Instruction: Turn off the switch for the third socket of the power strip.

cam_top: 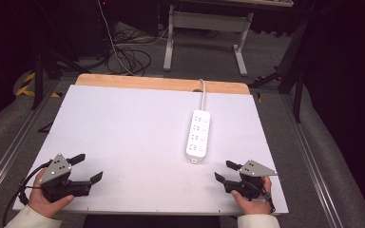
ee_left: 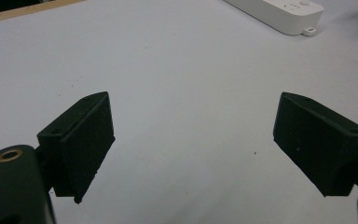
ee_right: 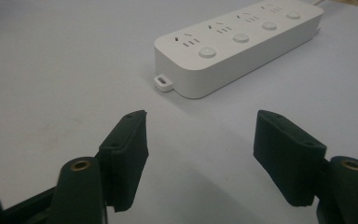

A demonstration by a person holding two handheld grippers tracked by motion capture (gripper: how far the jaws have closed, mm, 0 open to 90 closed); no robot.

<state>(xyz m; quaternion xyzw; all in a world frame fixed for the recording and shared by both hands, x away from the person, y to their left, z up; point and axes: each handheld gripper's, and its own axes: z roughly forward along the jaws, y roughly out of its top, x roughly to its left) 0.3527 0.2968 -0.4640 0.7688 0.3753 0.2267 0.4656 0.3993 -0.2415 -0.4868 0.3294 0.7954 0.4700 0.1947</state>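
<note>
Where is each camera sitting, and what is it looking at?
High view: above the person's side, looking down on the white table; both hands, left gripper and right gripper.
Left gripper view: on the left gripper, looking over the table between open jaws.
Right gripper view: on the right gripper, jaws open.
Shared: all see the power strip.

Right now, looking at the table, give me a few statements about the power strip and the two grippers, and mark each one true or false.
1. The power strip lies nearer the right gripper than the left gripper. True.
2. The left gripper is shut on the strip. False: it is open, apart from it.
3. The strip's cable runs toward the table's far edge. True.
4. The right gripper touches the strip. False: bare table lies between them.
5. Both grippers are open. True.
</note>
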